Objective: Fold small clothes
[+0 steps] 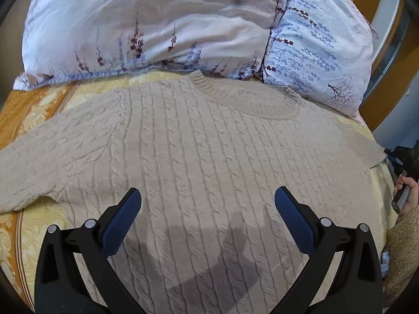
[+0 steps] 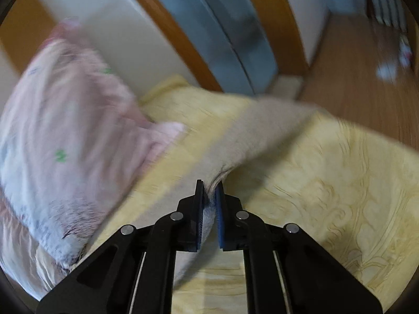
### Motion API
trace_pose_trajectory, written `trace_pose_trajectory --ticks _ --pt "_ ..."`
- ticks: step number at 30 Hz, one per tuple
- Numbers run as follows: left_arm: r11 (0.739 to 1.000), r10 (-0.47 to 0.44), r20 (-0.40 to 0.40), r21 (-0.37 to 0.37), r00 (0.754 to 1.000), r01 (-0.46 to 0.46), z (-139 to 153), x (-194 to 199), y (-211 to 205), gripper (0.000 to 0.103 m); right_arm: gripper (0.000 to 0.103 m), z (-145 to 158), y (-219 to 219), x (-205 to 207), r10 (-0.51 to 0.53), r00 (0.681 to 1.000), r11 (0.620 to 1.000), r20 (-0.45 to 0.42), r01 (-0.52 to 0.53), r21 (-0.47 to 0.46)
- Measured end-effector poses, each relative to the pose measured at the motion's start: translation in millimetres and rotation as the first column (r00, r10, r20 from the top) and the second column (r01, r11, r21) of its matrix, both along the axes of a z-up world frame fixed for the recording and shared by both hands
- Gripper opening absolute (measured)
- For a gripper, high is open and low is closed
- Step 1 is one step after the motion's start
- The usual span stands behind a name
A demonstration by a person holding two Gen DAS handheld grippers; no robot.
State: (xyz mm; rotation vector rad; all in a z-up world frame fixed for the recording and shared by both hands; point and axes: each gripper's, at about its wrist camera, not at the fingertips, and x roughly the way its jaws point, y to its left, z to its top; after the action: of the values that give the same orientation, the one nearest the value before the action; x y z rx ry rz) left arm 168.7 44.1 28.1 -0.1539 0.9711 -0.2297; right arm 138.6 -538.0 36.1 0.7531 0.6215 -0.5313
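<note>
Yellow patterned bed cover (image 1: 31, 235) lies under everything, with flowery pillows (image 1: 157, 21) at 12 o'clock. On it, flat and front up, sits the beige cable-knit wool sweater (image 1: 204, 157), its neck toward the pillows. Its right sleeve (image 2: 264, 128) is pinched tight in the right claw (image 2: 209, 191). That thick knit could slip out, or a hard tug could drag the body crooked. The left claw (image 1: 208, 196) hangs above the middle, spread wide, gripping nothing.
</note>
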Motion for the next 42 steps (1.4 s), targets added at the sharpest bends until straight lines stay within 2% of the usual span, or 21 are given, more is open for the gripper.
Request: trace_pose_trajectory --ticks 2,4,5,8,11,15,16,18,20,22,24,25,28,30,32,35,37,38,40,41,42 --pt "0.999 0.001 -0.002 -0.037 1.000 -0.001 -0.2 1.0 3.3 0.101 0.009 22.4 20.9 5.0 0.063 0.997 0.996 0.047 -0.060 -0.067" --pt "0.998 0.015 -0.002 -0.060 1.000 -0.015 -0.3 1.9 6.3 0.101 0.009 45.7 52.9 11.2 0.170 0.980 0.980 0.104 -0.158 -0.120" --pt "0.997 0.023 0.000 -0.069 1.000 -0.023 -0.2 2.2 7.6 0.101 0.009 54.4 69.7 13.5 0.223 0.966 0.969 0.127 -0.206 -0.137" --pt "0.993 0.037 0.020 -0.110 0.999 -0.035 0.8 0.2 9.3 0.101 0.009 69.0 128.6 21.9 0.406 0.897 0.911 0.178 -0.381 -0.157" --pt "0.984 0.052 0.078 -0.172 0.996 -0.038 3.3 -7.4 11.0 0.101 0.009 54.0 201.3 33.4 0.595 0.787 0.804 0.164 -0.584 -0.115" --pt "0.981 0.039 0.111 -0.191 0.993 -0.018 7.3 -11.9 7.6 0.101 0.008 4.8 268.3 44.6 0.738 0.672 0.673 0.062 -0.740 0.001" --pt "0.981 0.034 0.109 -0.194 0.993 -0.012 8.0 -12.1 7.3 0.101 0.008 -6.8 281.1 46.2 0.759 0.650 0.650 0.034 -0.760 0.022" --pt "0.979 0.027 0.107 -0.203 0.994 -0.005 9.6 -13.1 8.2 0.101 0.008 -18.5 295.1 45.5 0.778 0.628 0.627 -0.001 -0.778 0.043" --pt "0.977 0.017 0.108 -0.212 0.994 0.006 10.4 -15.0 9.1 0.101 0.009 -19.5 294.3 45.1 0.774 0.633 0.631 0.003 -0.772 0.075" --pt "0.973 0.004 0.099 -0.231 0.995 0.020 10.3 -13.7 10.0 0.101 0.014 -17.2 283.9 41.2 0.755 0.655 0.648 0.037 -0.753 0.110" --pt "0.966 -0.010 0.077 -0.255 0.997 0.029 9.3 -11.5 11.7 0.101 0.032 -17.5 269.5 46.8 0.711 0.700 0.686 0.070 -0.712 0.153" --pt "0.963 -0.012 0.067 -0.269 0.998 0.030 8.7 -10.5 12.2 0.101 0.033 -18.1 264.9 45.9 0.685 0.724 0.707 0.075 -0.687 0.168" --pt "0.950 -0.001 0.047 -0.311 0.999 0.016 7.5 -8.2 16.8 0.101 0.033 -20.1 240.9 47.2 0.597 0.800 0.777 0.061 -0.596 0.204" --pt "0.946 0.008 0.042 -0.325 0.999 0.006 7.0 -8.2 20.6 0.101 0.033 -20.1 231.4 51.1 0.533 0.846 0.834 0.007 -0.527 0.165" --pt "0.945 0.013 0.041 -0.328 0.999 0.001 6.5 -8.9 23.9 0.099 0.032 -20.0 229.2 55.2 0.486 0.873 0.869 -0.042 -0.478 0.125" --pt "0.940 0.014 0.037 -0.341 0.999 -0.001 6.3 -10.2 29.5 0.093 0.013 -10.9 242.7 64.9 0.461 0.884 0.887 -0.078 -0.461 0.023" --pt "0.930 0.017 0.034 -0.368 0.999 -0.004 6.2 -10.8 34.6 0.091 0.010 7.0 268.2 66.9 0.516 0.855 0.851 -0.053 -0.519 -0.085" --pt "0.925 0.020 0.032 -0.379 0.999 -0.006 6.2 -10.7 36.7 0.091 0.010 15.5 283.7 68.6 0.562 0.827 0.820 -0.027 -0.561 -0.117" --pt "0.910 0.035 0.024 -0.413 0.999 -0.022 5.1 -9.6 42.2 0.091 0.009 31.2 327.5 68.2 0.703 0.710 0.706 0.041 -0.690 -0.159" --pt "0.902 0.042 0.017 -0.430 0.999 -0.030 4.1 -8.5 44.6 0.091 0.009 33.0 344.7 69.3 0.754 0.655 0.653 0.049 -0.740 -0.159" --pt "0.897 0.045 0.010 -0.442 0.999 -0.036 3.2 -7.8 45.5 0.091 0.010 31.2 368.3 70.7 0.824 0.566 0.564 0.036 -0.813 -0.144"
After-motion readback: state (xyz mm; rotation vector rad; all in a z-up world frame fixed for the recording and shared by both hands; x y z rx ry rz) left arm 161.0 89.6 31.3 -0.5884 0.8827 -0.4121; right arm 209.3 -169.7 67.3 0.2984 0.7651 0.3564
